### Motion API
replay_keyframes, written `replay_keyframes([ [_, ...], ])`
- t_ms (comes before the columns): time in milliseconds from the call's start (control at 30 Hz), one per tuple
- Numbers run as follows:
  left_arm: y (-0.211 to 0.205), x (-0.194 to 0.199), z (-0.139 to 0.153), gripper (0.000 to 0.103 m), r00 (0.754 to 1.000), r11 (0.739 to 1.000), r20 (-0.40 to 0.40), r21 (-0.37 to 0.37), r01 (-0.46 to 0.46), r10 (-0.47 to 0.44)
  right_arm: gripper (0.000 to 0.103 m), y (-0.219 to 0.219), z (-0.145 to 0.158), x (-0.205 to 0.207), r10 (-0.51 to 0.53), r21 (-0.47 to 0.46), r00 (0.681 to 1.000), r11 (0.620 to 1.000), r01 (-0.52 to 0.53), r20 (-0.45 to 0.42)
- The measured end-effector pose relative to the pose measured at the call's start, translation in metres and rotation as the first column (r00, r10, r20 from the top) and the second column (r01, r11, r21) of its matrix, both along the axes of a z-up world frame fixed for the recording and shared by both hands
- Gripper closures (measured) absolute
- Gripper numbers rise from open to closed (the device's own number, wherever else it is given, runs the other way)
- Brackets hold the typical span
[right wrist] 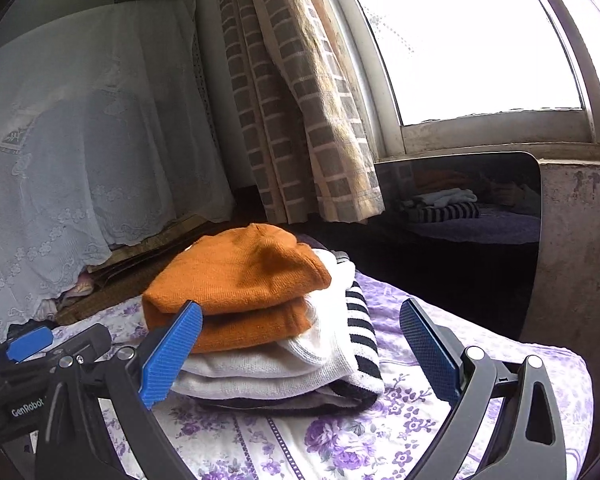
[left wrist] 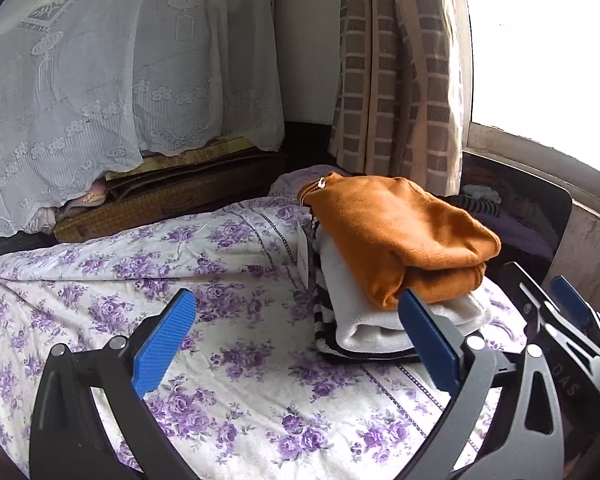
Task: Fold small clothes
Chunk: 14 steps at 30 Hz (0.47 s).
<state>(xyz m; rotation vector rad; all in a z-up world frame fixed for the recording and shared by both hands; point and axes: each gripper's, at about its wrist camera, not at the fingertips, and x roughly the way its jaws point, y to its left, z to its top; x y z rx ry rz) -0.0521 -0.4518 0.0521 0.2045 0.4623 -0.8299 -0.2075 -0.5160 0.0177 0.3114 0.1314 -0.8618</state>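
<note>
Left wrist view: the left gripper point(left wrist: 296, 344) is spread wide and holds nothing above the floral bedspread point(left wrist: 228, 400), its right blue pad in front of a folded stack with an orange knit garment point(left wrist: 400, 236) on top, a white garment point(left wrist: 364, 320) beneath and a black-and-white striped garment point(left wrist: 332, 350) lowest; the right gripper point(left wrist: 568, 312) shows at the right edge. Right wrist view: the right gripper point(right wrist: 300, 352) is likewise wide open and empty, its left pad just before the orange knit garment point(right wrist: 240, 280), near a checked curtain point(right wrist: 292, 120) and window point(right wrist: 480, 40).
</note>
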Motion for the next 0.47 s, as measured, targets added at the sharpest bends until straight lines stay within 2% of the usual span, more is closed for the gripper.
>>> replay_keyframes([
  [467, -0.0004, -0.0038, 0.0008, 0.005, 0.999, 0.999, 0.021, 0.017, -0.029, 0.028, 0.003, -0.0023, -0.0012, 0.0022, 0.01, 0.016, 1.0, 1.0, -0.01, -0.007],
])
